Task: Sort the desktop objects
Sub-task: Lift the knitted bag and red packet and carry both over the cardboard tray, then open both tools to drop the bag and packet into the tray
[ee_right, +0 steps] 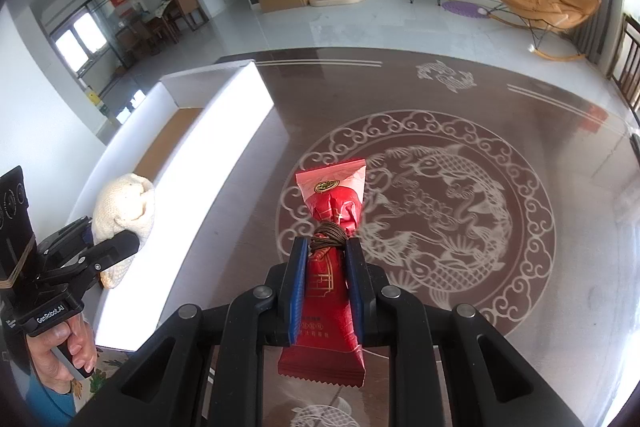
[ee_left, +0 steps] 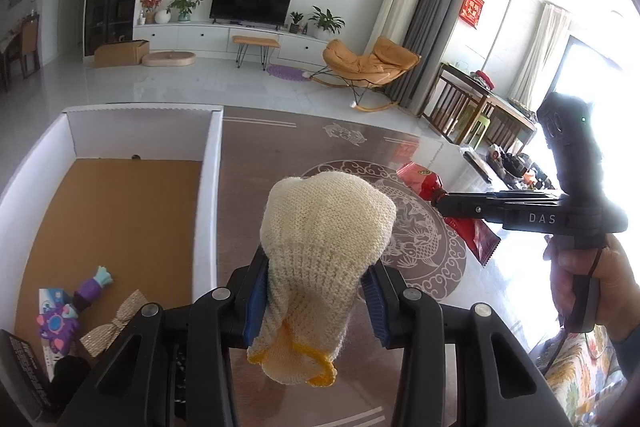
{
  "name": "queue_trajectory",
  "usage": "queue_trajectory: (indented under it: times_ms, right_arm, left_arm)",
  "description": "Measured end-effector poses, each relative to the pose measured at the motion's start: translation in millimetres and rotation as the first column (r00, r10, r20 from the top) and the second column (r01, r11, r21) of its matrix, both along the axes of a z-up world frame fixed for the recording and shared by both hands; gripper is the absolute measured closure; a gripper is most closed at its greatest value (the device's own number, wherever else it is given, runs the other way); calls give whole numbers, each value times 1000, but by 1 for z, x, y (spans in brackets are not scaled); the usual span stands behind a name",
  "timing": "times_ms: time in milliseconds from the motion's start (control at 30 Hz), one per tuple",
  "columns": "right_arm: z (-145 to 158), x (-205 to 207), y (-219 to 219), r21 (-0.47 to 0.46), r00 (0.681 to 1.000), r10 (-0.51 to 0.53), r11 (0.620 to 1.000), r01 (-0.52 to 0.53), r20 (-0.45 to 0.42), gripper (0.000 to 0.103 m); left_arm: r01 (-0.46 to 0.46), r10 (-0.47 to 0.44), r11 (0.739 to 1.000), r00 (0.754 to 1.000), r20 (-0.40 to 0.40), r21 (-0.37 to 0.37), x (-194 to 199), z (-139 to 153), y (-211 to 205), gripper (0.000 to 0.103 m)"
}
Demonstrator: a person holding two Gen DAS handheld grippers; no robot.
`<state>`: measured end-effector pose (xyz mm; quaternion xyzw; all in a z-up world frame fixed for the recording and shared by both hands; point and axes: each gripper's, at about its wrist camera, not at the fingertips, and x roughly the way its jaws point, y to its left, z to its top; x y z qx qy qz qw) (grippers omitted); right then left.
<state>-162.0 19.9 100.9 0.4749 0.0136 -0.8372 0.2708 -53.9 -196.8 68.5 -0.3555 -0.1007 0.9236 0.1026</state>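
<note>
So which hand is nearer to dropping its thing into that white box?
Left, probably: its glove hangs right beside the box wall, while the right's red packet is over mid-table.

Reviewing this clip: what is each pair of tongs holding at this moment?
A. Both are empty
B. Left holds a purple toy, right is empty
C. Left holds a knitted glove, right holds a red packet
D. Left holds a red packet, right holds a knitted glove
C: the left tongs are clamped on the cream knitted glove, and the right tongs grip the red packet just below its brown cord tie.
</note>
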Motion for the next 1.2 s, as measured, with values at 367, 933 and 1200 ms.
queue_trajectory:
  times_ms: [367,933,1200]
  right_arm:
    - [5,92,-230,-147,916,401,907,-394,20,83]
    - [-12,147,-258,215,842,468,881,-421,-270,7]
    - [-2,158,-267,253,821,463,883,-395,-333,7]
  left_arm:
    - [-309,333,939,925,182,-150,44,-50,-159,60]
    - [-560,581,788,814,6,-257,89,-43,-154,12]
    - [-592,608,766,794,-17,-251,100,-34,-153,12]
